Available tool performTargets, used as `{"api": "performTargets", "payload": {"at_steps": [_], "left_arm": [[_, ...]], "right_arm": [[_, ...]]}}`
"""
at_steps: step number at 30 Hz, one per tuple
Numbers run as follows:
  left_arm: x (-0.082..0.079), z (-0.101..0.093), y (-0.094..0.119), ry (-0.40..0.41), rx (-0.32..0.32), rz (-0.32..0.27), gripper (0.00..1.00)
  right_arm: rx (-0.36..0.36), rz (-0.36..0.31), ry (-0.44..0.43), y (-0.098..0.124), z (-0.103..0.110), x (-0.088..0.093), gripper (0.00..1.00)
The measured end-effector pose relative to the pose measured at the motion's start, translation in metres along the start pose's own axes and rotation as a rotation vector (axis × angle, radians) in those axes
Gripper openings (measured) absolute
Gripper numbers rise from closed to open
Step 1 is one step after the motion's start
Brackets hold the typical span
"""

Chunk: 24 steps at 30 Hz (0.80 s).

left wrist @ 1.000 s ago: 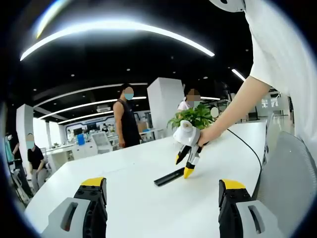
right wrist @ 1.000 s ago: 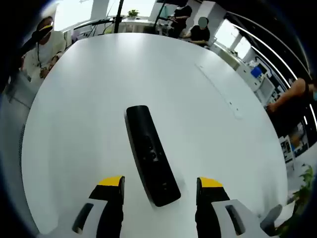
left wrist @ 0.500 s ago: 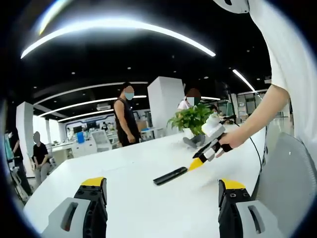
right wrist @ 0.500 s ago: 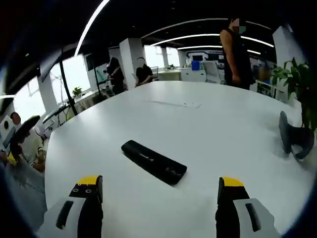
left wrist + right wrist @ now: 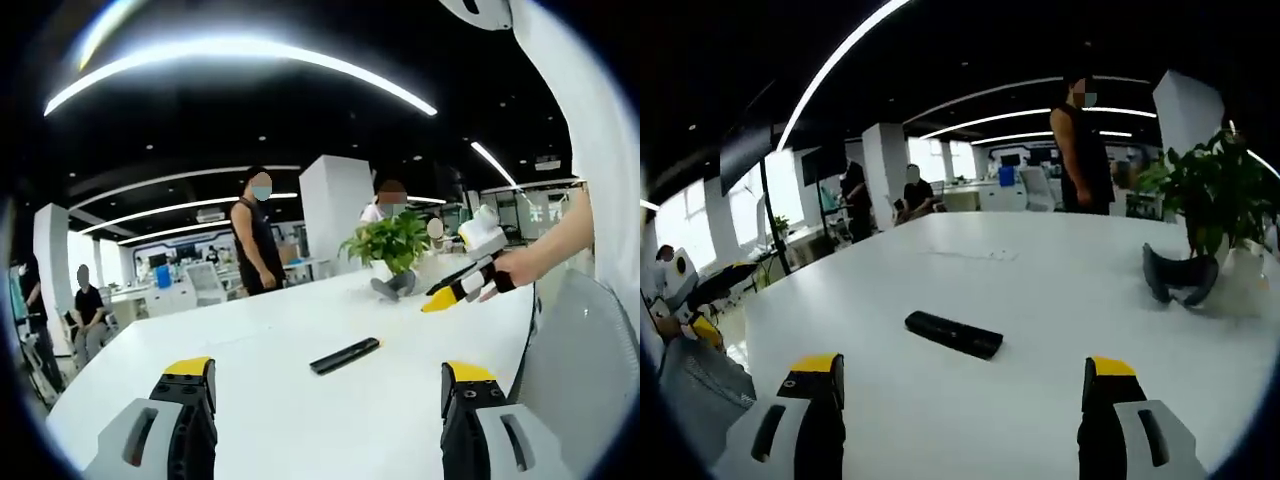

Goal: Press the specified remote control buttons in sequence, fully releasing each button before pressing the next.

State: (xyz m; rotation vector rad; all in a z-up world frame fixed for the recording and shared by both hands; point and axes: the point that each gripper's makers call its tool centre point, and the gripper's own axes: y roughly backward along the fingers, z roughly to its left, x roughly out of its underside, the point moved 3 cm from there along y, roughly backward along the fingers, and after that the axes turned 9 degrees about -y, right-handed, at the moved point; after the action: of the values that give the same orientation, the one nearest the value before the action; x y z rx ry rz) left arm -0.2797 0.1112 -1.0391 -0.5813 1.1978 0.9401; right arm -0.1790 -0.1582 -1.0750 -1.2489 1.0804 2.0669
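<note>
Remote control (image 5: 345, 355): a slim black bar lying flat on the white table (image 5: 300, 400). In the left gripper view it sits ahead of that view's own jaws, toward 12 o'clock and a touch right of centre, well apart from both tips. In the right gripper view the remote control (image 5: 953, 334) lies at about 12 o'clock from the jaws, nearer the left-hand one, again with bare table between.

Left gripper (image 5: 327, 378): jaws spread wide, yellow-tipped, nothing between them, clear of the remote.

Right gripper (image 5: 962, 368): jaws set wide in its own view, with nothing held. In the left gripper view the right gripper (image 5: 440, 302) shows at 2 o'clock, held in a hand (image 5: 515, 268) in the air above the table, up and to the right of the remote, not touching it; from this side its tips look close together, and the gap cannot be judged there.

Hard to make out: the remote's buttons are too small to read in either view. The person's forearm runs off the right edge of the left gripper view.

Around: a potted plant (image 5: 388, 240) stands on the table beyond the remote, with a dark curved object (image 5: 1180, 275) just beside it. Bystanders (image 5: 256, 245) stand past the table's far edge.
</note>
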Motion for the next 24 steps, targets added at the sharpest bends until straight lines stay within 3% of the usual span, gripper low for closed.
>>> {"api": "performTargets", "payload": {"at_steps": [9, 16, 18, 21, 24], "left_arm": [[0.000, 0.000, 0.000, -0.001, 0.000, 0.000, 0.97], [0.000, -0.001, 0.000, 0.000, 0.000, 0.000, 0.97], [0.001, 0.000, 0.000, -0.002, -0.003, 0.004, 0.96], [0.005, 0.004, -0.001, 0.047, -0.016, 0.017, 0.97], [0.006, 0.006, 0.000, 0.060, -0.030, 0.027, 0.97]], "right_arm": [[0.034, -0.100, 0.031, 0.043, 0.018, -0.011, 0.99], [0.067, -0.105, 0.075, 0.068, 0.026, -0.007, 0.99], [0.082, -0.151, 0.062, 0.078, 0.027, -0.009, 0.99], [0.097, -0.275, 0.008, 0.092, 0.027, -0.015, 0.98], [0.123, -0.347, -0.069, 0.094, 0.022, -0.018, 0.96]]}}
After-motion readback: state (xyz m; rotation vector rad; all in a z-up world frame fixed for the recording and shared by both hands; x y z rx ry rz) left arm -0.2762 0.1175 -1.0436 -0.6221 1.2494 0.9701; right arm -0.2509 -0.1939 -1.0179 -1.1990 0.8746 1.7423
